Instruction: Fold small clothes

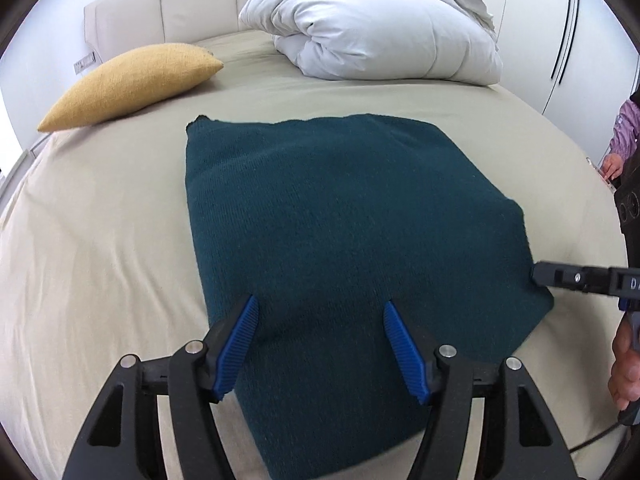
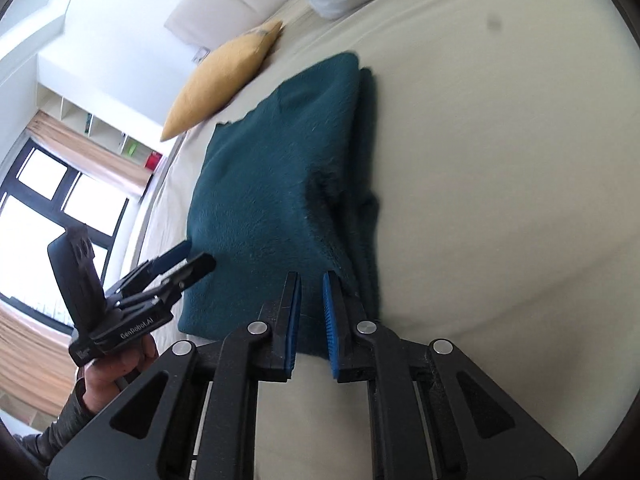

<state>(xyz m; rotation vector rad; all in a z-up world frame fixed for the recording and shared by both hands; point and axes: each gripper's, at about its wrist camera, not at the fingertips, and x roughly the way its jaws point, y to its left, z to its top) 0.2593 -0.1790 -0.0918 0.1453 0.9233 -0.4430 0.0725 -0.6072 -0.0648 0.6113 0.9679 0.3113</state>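
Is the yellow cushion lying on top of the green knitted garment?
No: in the left wrist view the yellow cushion lies on the bed sheet, apart from the green knitted garment.

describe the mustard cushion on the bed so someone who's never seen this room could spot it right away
Start at the big bed with the beige sheet and padded cream headboard. Beside the heaped white duvet, beyond the folded dark teal knitted garment, lies the mustard-yellow woven cushion. It is the only yellow thing there, flat and tapering to pointed corners.
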